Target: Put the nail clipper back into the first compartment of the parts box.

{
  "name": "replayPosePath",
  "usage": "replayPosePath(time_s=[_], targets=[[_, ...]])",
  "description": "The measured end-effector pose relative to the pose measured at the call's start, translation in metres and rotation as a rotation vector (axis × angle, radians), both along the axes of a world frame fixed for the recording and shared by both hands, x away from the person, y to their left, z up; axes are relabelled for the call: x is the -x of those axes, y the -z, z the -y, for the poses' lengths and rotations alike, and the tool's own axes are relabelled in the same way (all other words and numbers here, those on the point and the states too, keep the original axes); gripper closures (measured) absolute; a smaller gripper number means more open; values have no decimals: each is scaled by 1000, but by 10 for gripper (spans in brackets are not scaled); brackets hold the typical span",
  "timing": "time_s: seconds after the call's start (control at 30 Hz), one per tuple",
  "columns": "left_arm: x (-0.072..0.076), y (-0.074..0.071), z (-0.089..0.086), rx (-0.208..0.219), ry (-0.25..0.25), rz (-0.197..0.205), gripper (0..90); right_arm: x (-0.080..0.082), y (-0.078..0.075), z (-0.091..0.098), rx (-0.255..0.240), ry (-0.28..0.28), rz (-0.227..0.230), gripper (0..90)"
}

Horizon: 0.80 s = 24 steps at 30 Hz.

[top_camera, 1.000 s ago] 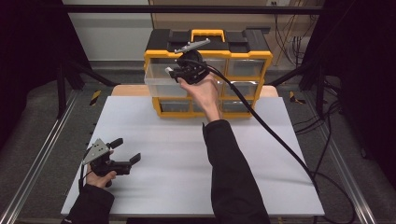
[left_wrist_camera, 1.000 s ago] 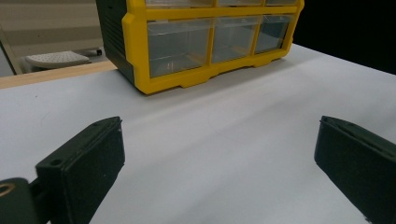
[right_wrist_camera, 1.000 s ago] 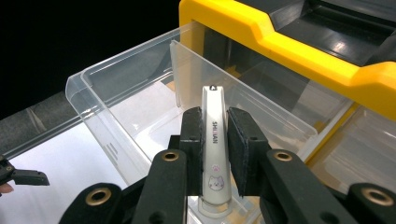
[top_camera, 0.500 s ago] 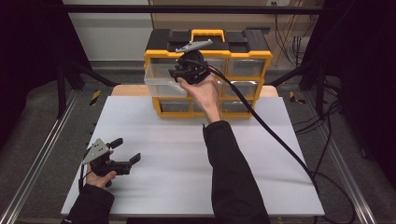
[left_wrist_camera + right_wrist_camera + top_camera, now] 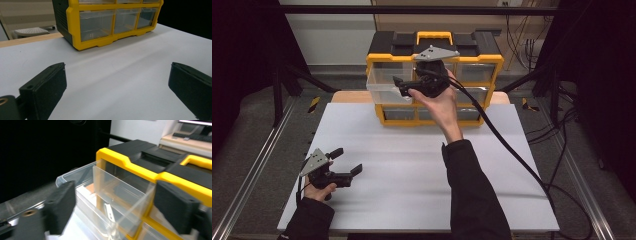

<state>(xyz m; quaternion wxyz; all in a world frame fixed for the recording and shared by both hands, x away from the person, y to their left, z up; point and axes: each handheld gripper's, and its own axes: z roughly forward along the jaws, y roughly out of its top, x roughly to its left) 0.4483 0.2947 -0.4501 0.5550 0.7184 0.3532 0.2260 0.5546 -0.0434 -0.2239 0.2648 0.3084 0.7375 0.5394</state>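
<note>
My right gripper (image 5: 404, 86) had just opened, jaws spread, seemingly letting go of the pulled-out drawer (image 5: 388, 86); left gripper (image 5: 348, 161) rested spread.

White table top (image 5: 412, 165) on grey floor (image 5: 257, 145).

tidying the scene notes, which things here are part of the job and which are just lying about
In the job:
- open drawer
- organizer
- right gripper, jaws just opened, nothing between them

Lying about:
- left gripper, open over the table
</note>
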Motion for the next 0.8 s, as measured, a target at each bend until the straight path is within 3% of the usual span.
replayPosePath(time_s=[0.23,0.5,0.8], targets=[[0,1,1,-3,2,-3,17,21,18,25,-21,-25,-5,51],[0,1,1,-6,3,-6,17,37,39,46,-50,-18,-9,34],[0,1,2,-11,4,-6,17,49,73,67,-41,-14,-57,13]])
